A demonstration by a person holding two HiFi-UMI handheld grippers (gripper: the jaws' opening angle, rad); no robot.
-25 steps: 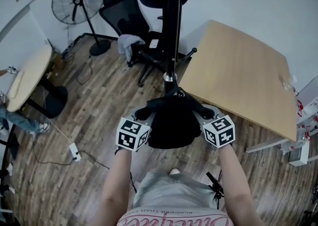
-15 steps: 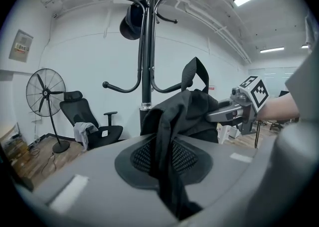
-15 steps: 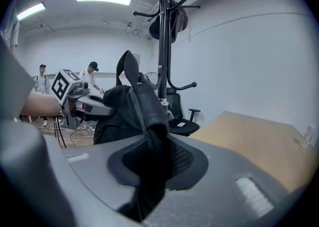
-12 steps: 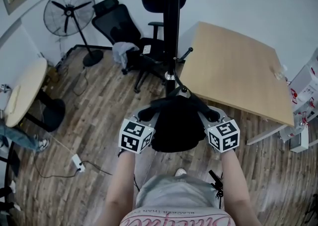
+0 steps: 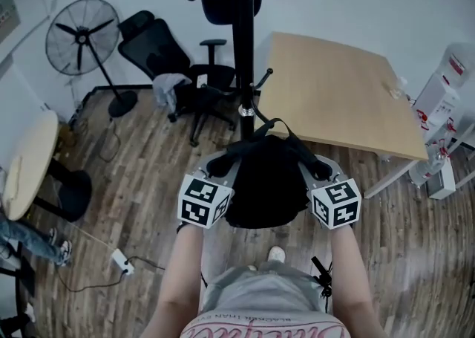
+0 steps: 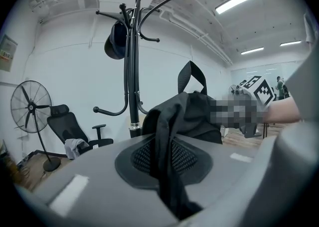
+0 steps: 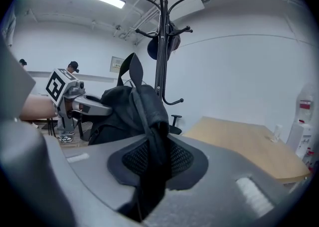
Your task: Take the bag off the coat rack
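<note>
Head view: the black bag [image 5: 263,188] hangs in front of the person, between the 2 claws and above the wooden floor [image 5: 141,203]. The left claw [image 5: 221,168] grips its left shoulder strap and the right claw [image 5: 318,171] grips its right one, so the held span runs left to right. The coat rack [image 5: 243,69] stands just beyond the bag on the far side. The bag appears clear of the hooks, so the lift off looks done. A bare worktop [image 5: 334,91] lies far right, while a fan [image 5: 78,28] and an office chair [image 5: 167,54] stand far left.

Left gripper view: this claw is narrow, its pads pinching a fold of black strap. The body of the bag bulges just ahead and to the right, with its top loop standing upright. The rack rises behind, well apart from the fabric, and a dark cap [image 6: 118,41] hangs on an upper hook.

Right gripper view: this claw is also narrow and clamped on black strap. The bag sits ahead and to the left, and the rack is behind it.

Both claws are equally close to the bag. Any carry away would be toward the person or right to the worktop, with the rack staying on the far side.
</note>
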